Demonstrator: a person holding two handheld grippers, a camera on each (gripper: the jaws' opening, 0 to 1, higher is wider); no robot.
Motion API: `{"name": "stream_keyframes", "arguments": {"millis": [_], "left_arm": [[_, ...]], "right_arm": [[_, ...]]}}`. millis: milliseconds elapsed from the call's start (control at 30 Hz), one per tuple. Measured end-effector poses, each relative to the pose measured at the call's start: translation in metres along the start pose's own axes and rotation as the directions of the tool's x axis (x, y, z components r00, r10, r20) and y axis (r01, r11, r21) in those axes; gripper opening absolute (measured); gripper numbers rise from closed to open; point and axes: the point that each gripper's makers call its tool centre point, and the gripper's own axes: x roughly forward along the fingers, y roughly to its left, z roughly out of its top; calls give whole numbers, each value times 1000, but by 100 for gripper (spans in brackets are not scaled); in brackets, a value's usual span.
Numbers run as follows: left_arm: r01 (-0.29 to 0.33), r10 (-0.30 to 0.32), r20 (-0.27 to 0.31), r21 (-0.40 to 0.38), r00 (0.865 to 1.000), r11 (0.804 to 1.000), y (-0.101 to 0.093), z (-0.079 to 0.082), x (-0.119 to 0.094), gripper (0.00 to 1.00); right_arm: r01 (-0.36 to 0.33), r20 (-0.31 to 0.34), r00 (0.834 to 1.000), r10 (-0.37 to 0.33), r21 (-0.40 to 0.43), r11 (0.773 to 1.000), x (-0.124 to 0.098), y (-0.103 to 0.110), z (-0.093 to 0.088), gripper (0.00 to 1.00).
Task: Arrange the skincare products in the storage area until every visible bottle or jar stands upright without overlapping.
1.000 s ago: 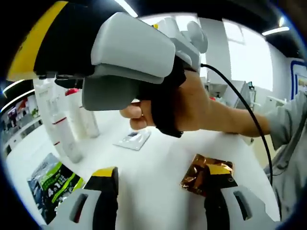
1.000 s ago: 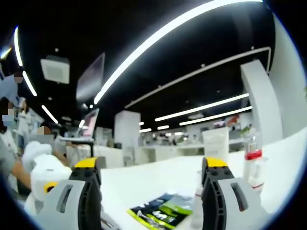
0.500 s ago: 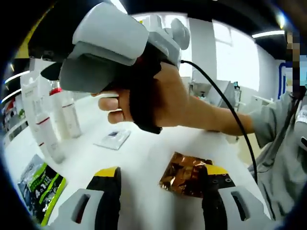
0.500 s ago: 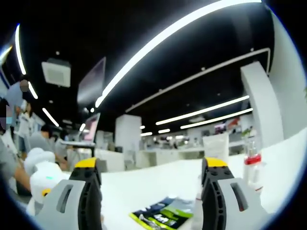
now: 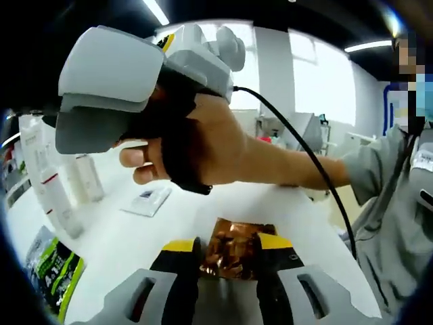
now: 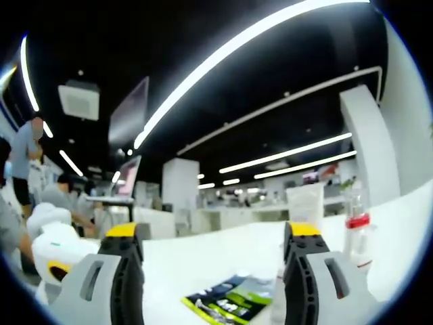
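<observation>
White tabletop [image 5: 135, 237] is carrying everything, open-plan room with strip lights running behind it. In the left gripper view your left gripper [image 5: 226, 247] is sitting low with its jaws drawn close either side of the copper foil sachet [image 5: 233, 245]; can't tell if they're actually touching it. Sachet is lying flat, crumpled, long axis running away from the camera. Just beyond, your hand [image 5: 196, 145] is holding the right gripper [image 5: 128, 88] above the table. To the left, a green-black packet [image 5: 51, 267] is lying flat, print too blurred to read. Past it, white bottles [image 5: 51, 183] with red bands are standing upright. In the right gripper view the right gripper's jaws are spread wide, holding nothing. Between them the green packet [image 6: 233, 300]; beyond, a white tube [image 6: 304, 203] and a red-collared bottle [image 6: 357, 230] are standing upright.
</observation>
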Motion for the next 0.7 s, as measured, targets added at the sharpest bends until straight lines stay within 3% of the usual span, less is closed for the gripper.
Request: {"name": "stream_keyframes", "arguments": {"millis": [100, 133, 400, 533, 700], "left_arm": [[-40, 41, -15, 30, 999, 999, 10, -4, -3, 9], [-45, 45, -3, 66, 999, 997, 12, -3, -4, 8], [-44, 45, -9, 77, 999, 996, 1, -7, 3, 7], [-63, 64, -14, 64, 998, 996, 1, -10, 7, 0], [-66, 67, -15, 55, 998, 996, 0, -12, 8, 0]], "right_arm": [[-2, -14, 1000, 1, -5, 1000, 1, 0, -4, 84], [-2, -17, 1000, 1, -7, 1000, 1, 0, -5, 84], [-4, -28, 1000, 4, -11, 1000, 0, 1, -8, 84], [-4, -19, 1000, 3, -12, 1000, 0, 0, -6, 84], [-5, -13, 1000, 5, -12, 1000, -1, 0, -4, 84]]}}
